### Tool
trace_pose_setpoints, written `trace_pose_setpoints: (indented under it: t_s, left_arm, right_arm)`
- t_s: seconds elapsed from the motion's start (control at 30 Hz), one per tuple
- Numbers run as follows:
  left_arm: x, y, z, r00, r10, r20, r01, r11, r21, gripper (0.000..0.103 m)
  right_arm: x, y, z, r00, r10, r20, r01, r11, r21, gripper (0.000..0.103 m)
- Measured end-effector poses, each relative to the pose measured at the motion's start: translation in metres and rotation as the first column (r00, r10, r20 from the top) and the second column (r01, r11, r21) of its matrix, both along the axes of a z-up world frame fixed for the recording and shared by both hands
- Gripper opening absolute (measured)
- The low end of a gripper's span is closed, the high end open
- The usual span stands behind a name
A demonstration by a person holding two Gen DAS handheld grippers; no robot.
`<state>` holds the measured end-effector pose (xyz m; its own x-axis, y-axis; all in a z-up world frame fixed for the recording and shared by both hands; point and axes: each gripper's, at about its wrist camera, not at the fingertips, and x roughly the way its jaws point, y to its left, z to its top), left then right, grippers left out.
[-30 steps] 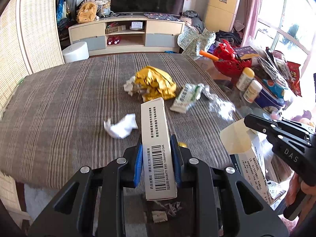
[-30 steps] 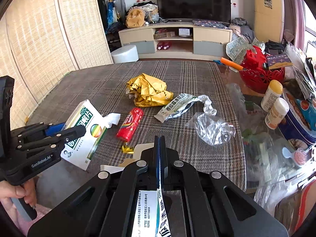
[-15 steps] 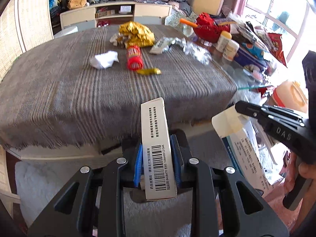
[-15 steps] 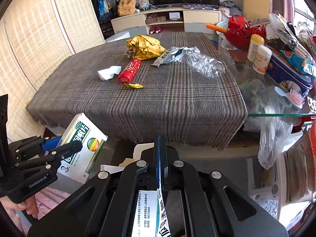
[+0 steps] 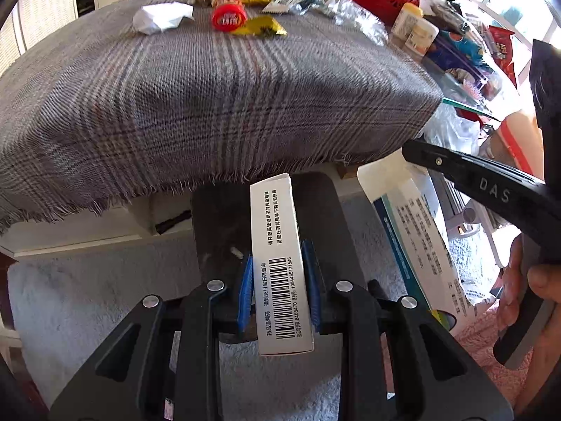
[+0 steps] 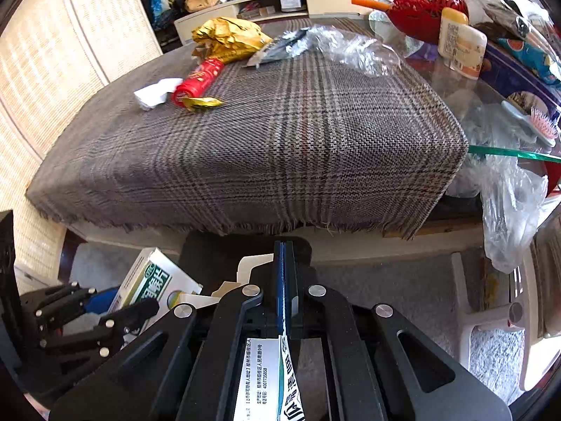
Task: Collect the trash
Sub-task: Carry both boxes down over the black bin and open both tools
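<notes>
My left gripper (image 5: 278, 259) is shut on a white medicine box with a barcode (image 5: 280, 266), held low in front of the table edge; the same box (image 6: 154, 280) shows green print in the right wrist view. My right gripper (image 6: 284, 273) is shut on the flap of a flattened white and blue carton (image 6: 266, 379), which also shows in the left wrist view (image 5: 413, 238). On the plaid tablecloth (image 5: 210, 98) lie a crumpled white tissue (image 5: 161, 17), a red tube (image 5: 229, 19), a small yellow wrapper (image 5: 261, 29), a gold bag (image 6: 228, 38), a green-white sachet and clear plastic (image 6: 354, 52).
A dark stool or bin (image 5: 224, 217) stands under the table edge, below both grippers. A grey rug (image 5: 87, 298) covers the floor. Bottles (image 6: 459, 45), a red basket (image 6: 417, 10) and snack packs crowd the glass table part at right. A plastic bag (image 6: 508, 203) hangs at the right edge.
Both grippers have come down and back from over the table to below its front edge, each keeping its box. The table trash has not moved.
</notes>
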<state>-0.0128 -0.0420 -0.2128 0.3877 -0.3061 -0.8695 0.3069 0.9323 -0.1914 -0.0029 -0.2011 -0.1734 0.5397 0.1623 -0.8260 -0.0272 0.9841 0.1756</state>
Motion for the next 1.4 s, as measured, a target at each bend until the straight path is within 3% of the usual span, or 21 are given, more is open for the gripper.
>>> trace_pose_setpoints:
  t_s: [0.27,0.67,0.73,0.8,0.93,1.0,1.03,1.07,1.1,1.13,1.2,1.27,1.3,1.4]
  left_arm:
    - [0.016,-0.005,-0.026,0.999,0.007,-0.049,-0.007,1.000,0.009,0.025]
    - [0.031,-0.011,-0.043,0.997,0.026,-0.067,-0.024,0.999,0.034,0.027]
    - [0.032,-0.010,-0.044,0.998,0.032,-0.062,-0.029,0.999,0.041,0.029]
    - [0.032,-0.007,-0.043,0.997,0.038,-0.063,-0.036,0.998,0.042,0.040]
    - [0.031,0.002,-0.045,0.997,0.049,-0.066,-0.046,0.998,0.043,0.044]
    - [0.029,0.005,-0.042,0.997,0.057,-0.053,-0.054,0.997,0.047,0.055]
    - [0.027,0.011,-0.039,0.997,0.059,-0.046,-0.056,0.997,0.049,0.058]
    - [0.026,0.012,-0.037,0.998,0.060,-0.037,-0.058,0.997,0.053,0.063]
    - [0.026,0.014,-0.033,0.998,0.062,-0.025,-0.060,0.996,0.058,0.067]
    - [0.026,0.015,-0.030,0.998,0.064,-0.009,-0.063,0.996,0.065,0.070]
    - [0.027,0.018,-0.022,0.997,0.073,0.007,-0.074,0.995,0.072,0.083]
    - [0.026,0.024,-0.013,0.997,0.080,0.017,-0.081,0.994,0.071,0.089]
    - [0.026,0.027,-0.007,0.996,0.083,0.023,-0.084,0.994,0.071,0.093]
    - [0.027,0.035,0.013,0.995,0.087,0.038,-0.090,0.994,0.068,0.095]
  right_arm:
    - [0.016,0.003,-0.026,0.998,-0.058,0.030,0.056,0.998,0.036,0.002]
    - [0.040,0.024,-0.047,1.000,-0.014,-0.025,0.015,1.000,0.022,0.003]
    - [0.043,0.026,-0.049,0.999,-0.014,-0.037,0.015,1.000,0.022,0.005]
    - [0.045,0.026,-0.051,0.999,-0.021,-0.048,0.021,1.000,0.017,0.005]
    - [0.048,0.028,-0.055,0.997,-0.026,-0.074,0.026,1.000,0.007,0.006]
    - [0.048,0.028,-0.059,0.995,-0.030,-0.090,0.031,1.000,0.004,0.007]
    - [0.047,0.027,-0.060,0.995,-0.030,-0.097,0.031,1.000,0.000,0.020]
    - [0.046,0.027,-0.061,0.994,-0.029,-0.106,0.029,1.000,-0.005,0.049]
    - [0.044,0.025,-0.060,0.994,-0.038,-0.099,0.038,0.999,-0.003,0.061]
    - [0.042,0.022,-0.059,0.995,-0.052,-0.087,0.052,0.999,-0.005,0.068]
    - [0.039,0.017,-0.056,0.994,-0.069,-0.085,0.067,0.998,-0.019,0.069]
    - [0.040,0.009,-0.054,0.992,-0.075,-0.107,0.074,0.997,-0.013,0.086]
    - [0.038,0.006,-0.052,0.990,-0.082,-0.111,0.082,0.997,-0.004,0.089]
    - [0.037,-0.001,-0.035,0.990,-0.089,-0.106,0.089,0.996,0.003,0.097]
